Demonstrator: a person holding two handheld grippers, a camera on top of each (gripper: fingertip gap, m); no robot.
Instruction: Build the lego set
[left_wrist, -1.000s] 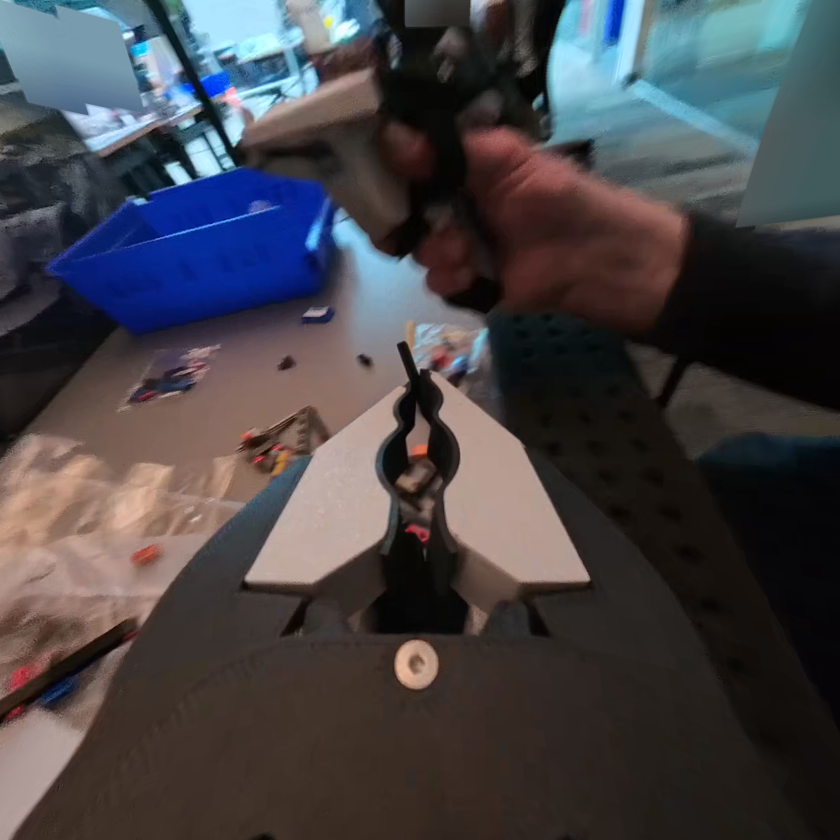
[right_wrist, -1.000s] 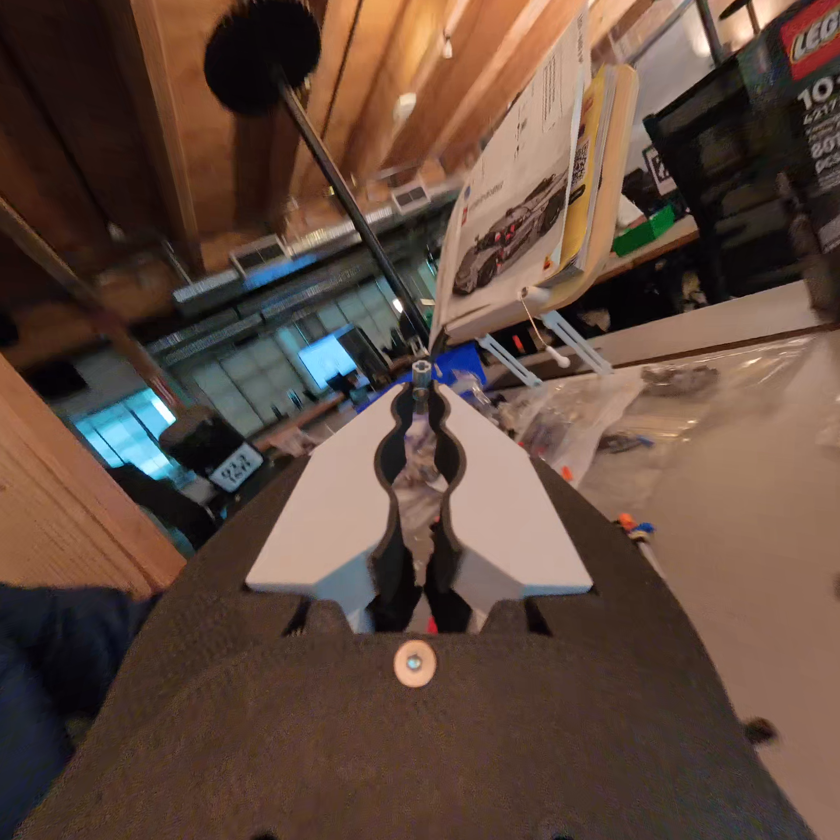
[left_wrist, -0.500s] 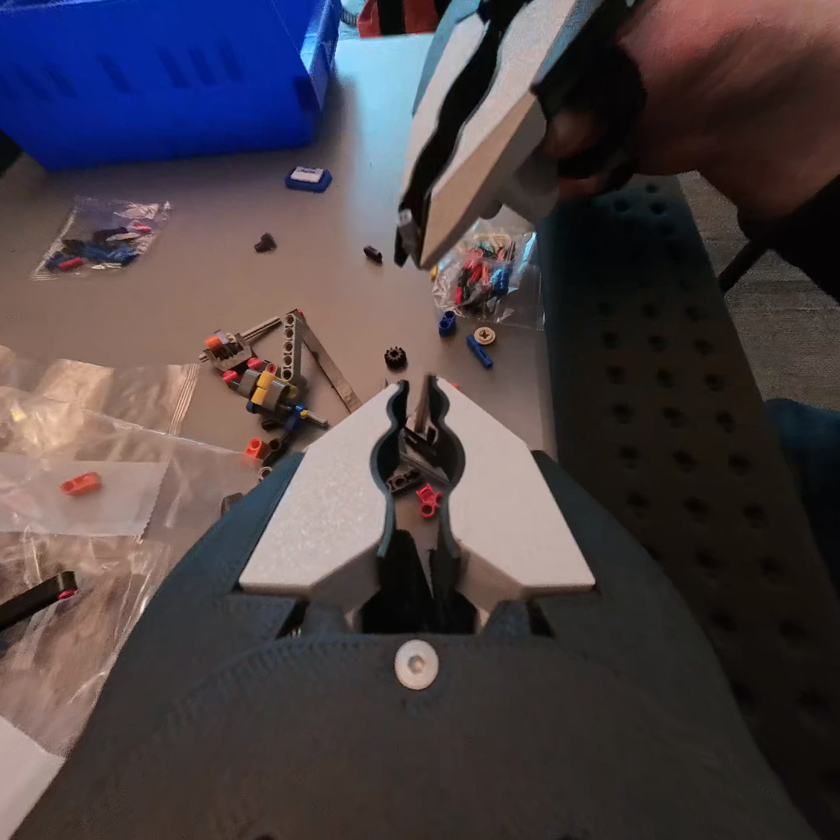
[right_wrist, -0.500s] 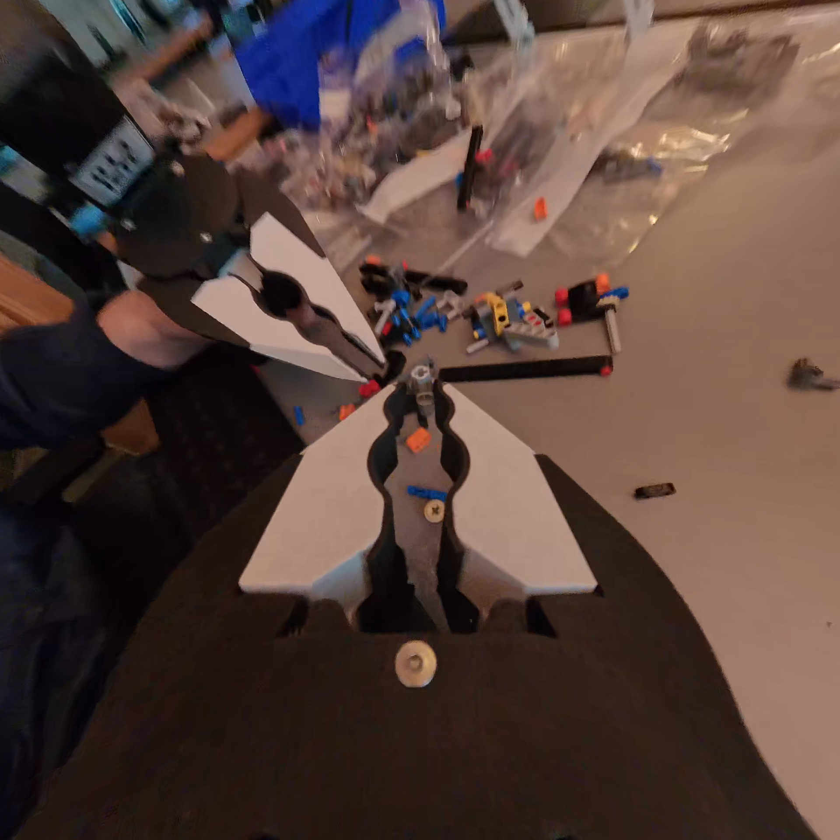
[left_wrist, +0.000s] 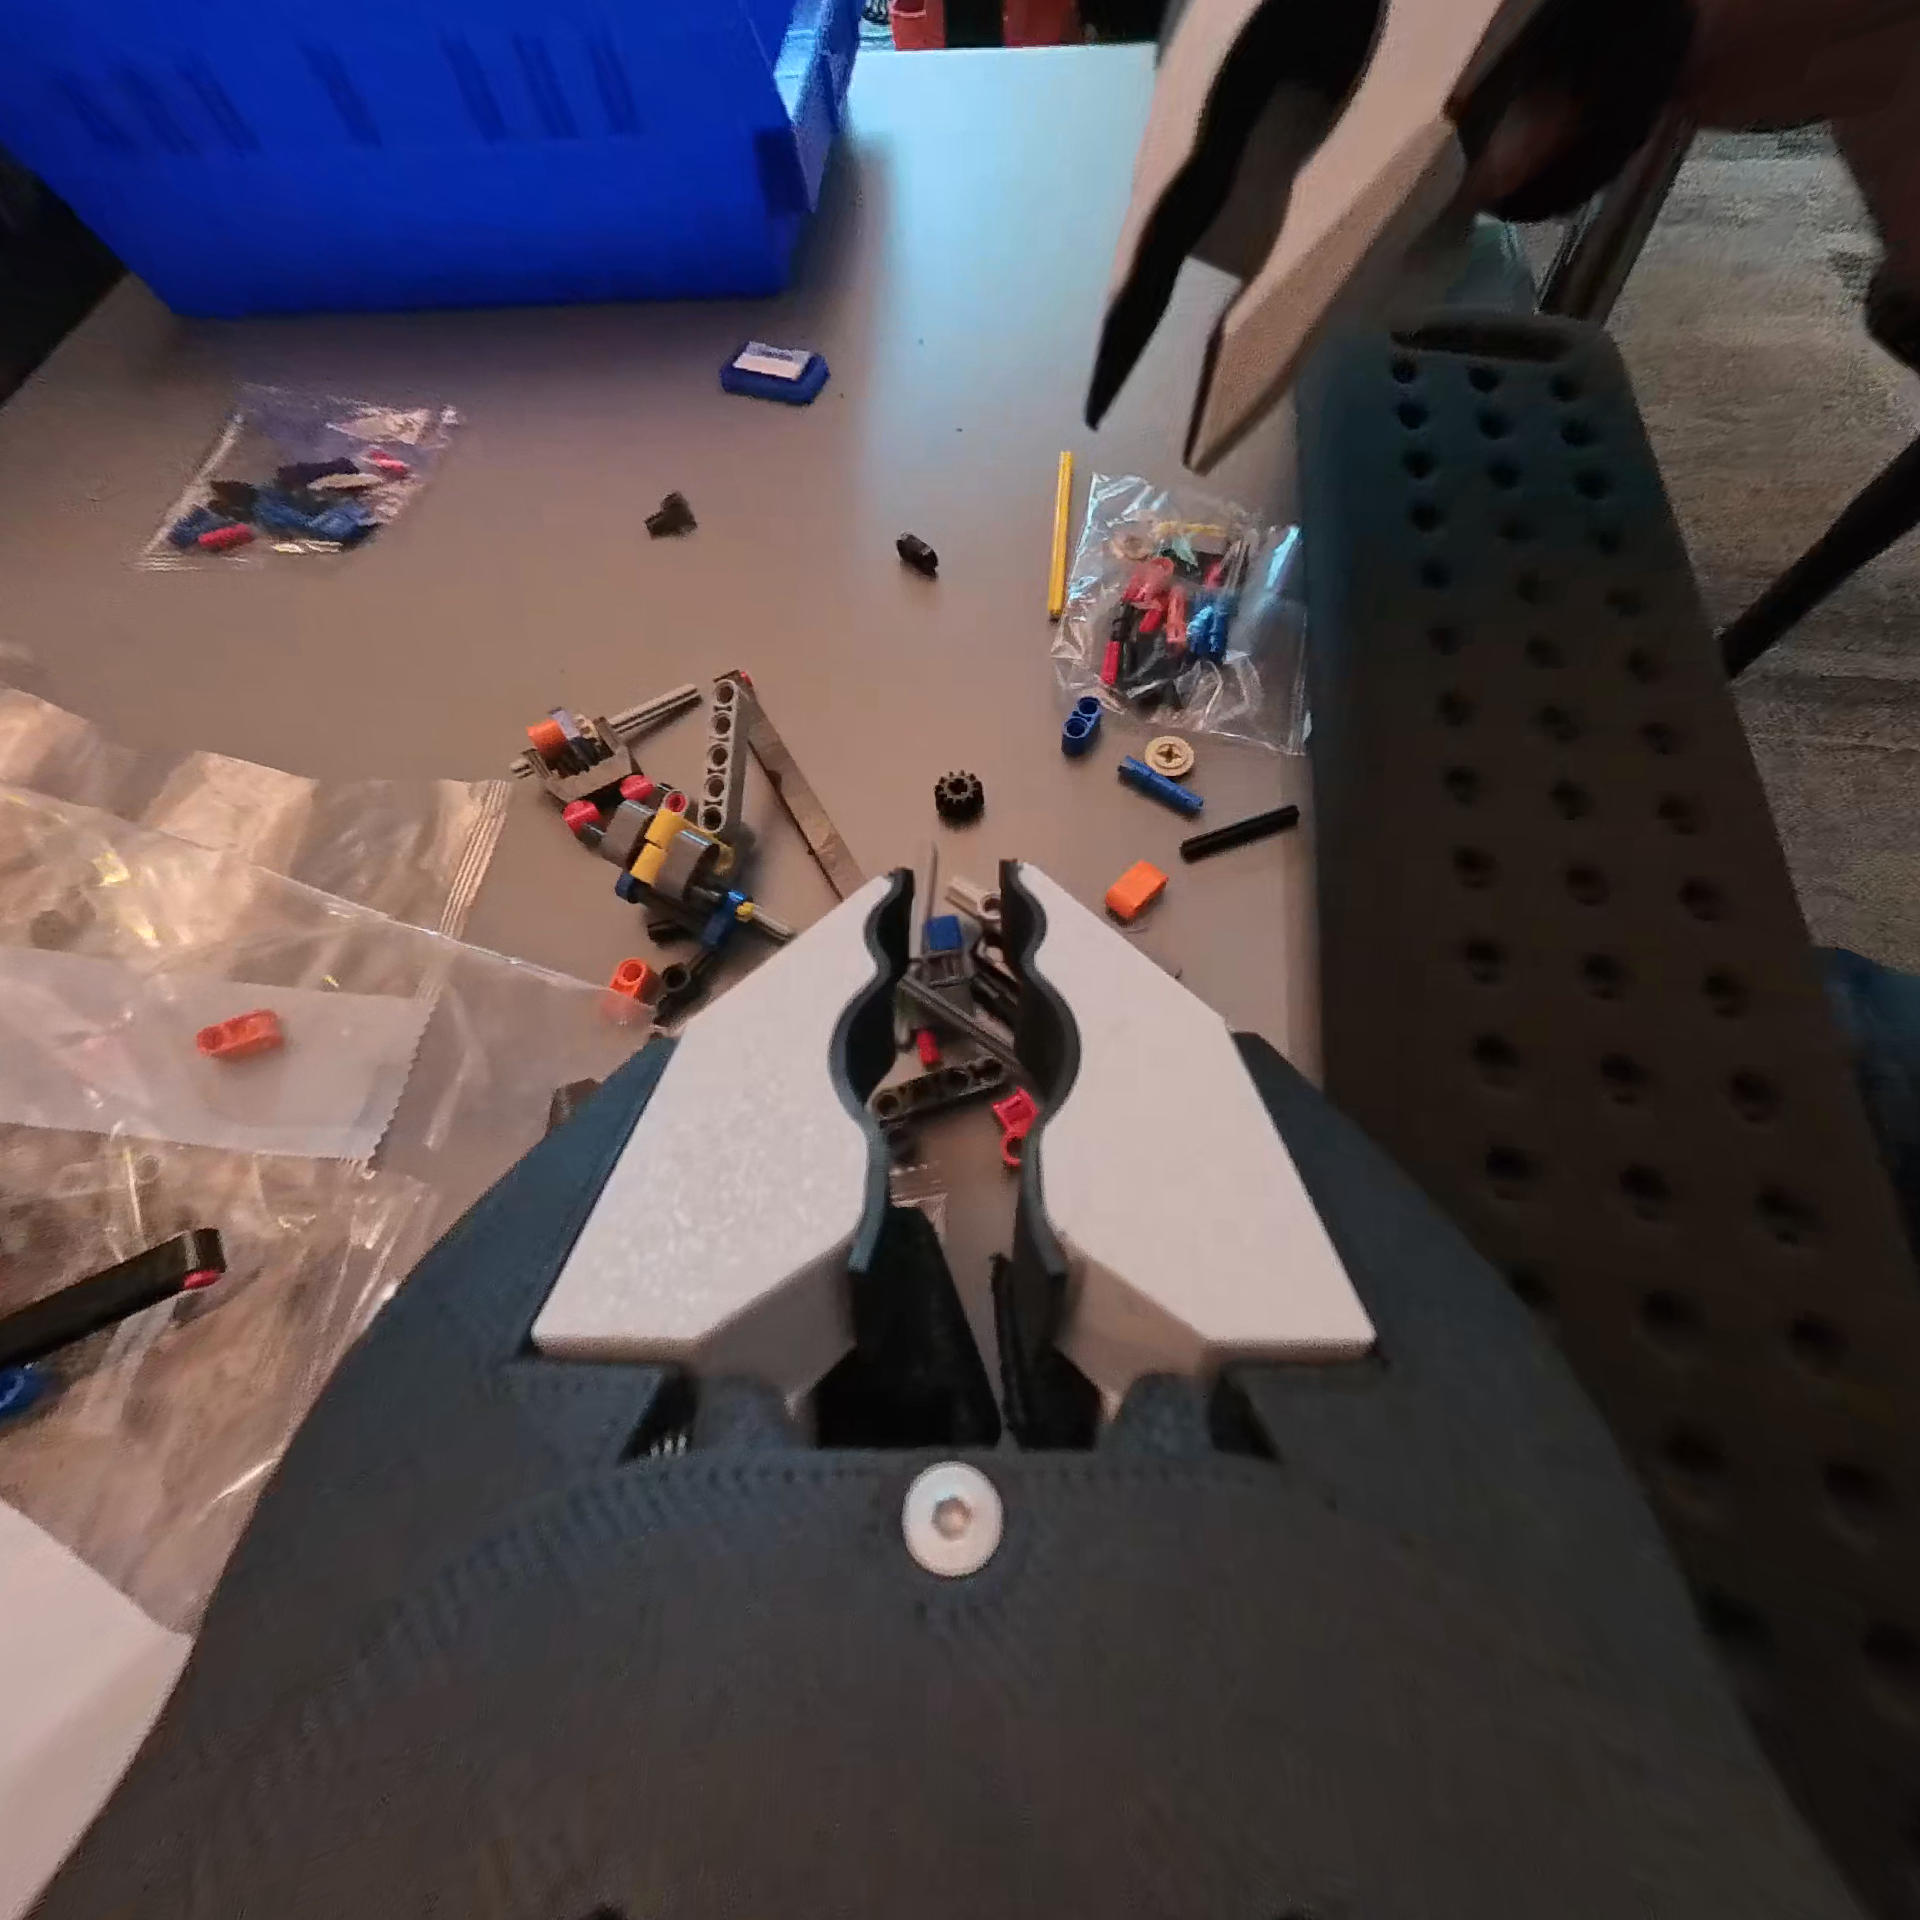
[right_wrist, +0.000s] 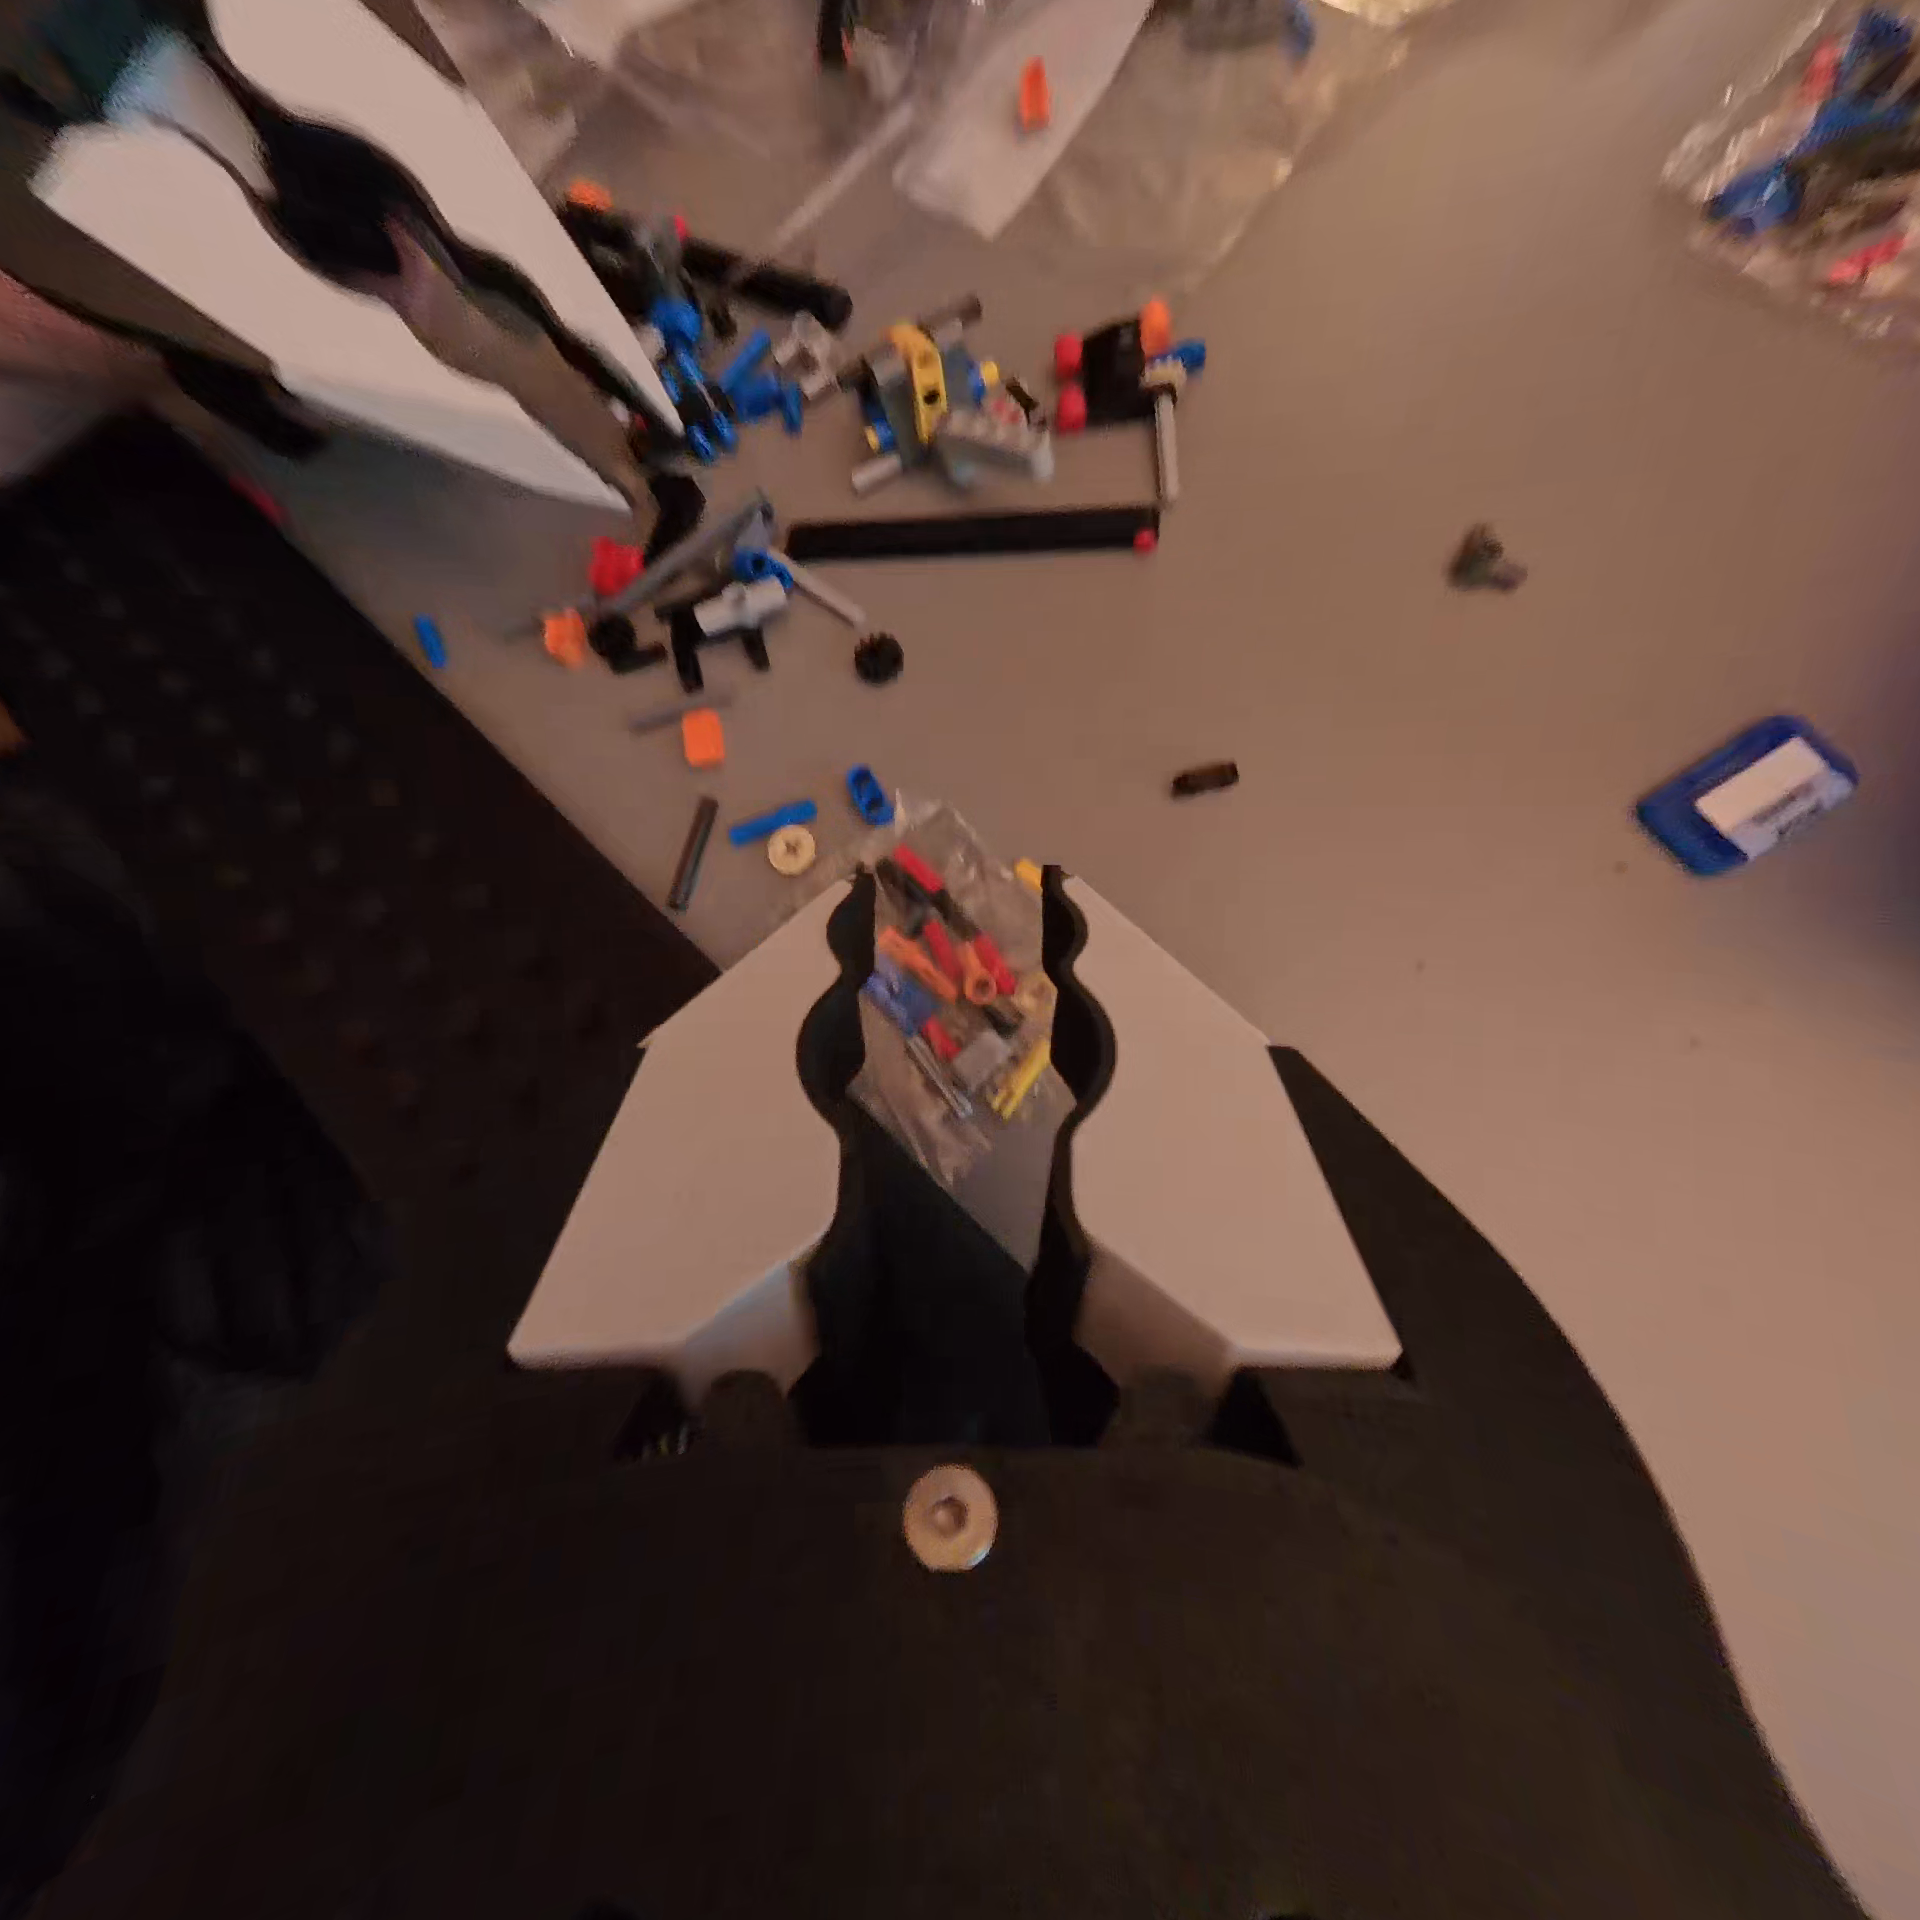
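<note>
Your left tool (left_wrist: 954, 883) hangs with its fingers slightly apart over a heap of loose lego pieces (left_wrist: 940, 1023) at the desk (left_wrist: 540, 623) edge, gripping nothing. Your right tool (right_wrist: 956, 878) is spread wide above a small clear bag of pins (right_wrist: 951, 997). Farther out lie a half-built assembly (left_wrist: 649, 821), a black gear (left_wrist: 958, 798) and a blue bin (left_wrist: 416, 145).

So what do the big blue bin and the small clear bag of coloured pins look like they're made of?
Big blue bin: probably rigid moulded plastic, judging by its even colour, slotted walls and soft sheen.
Small clear bag of coloured pins: thin transparent plastic film, wrinkled and catching glare.
</note>
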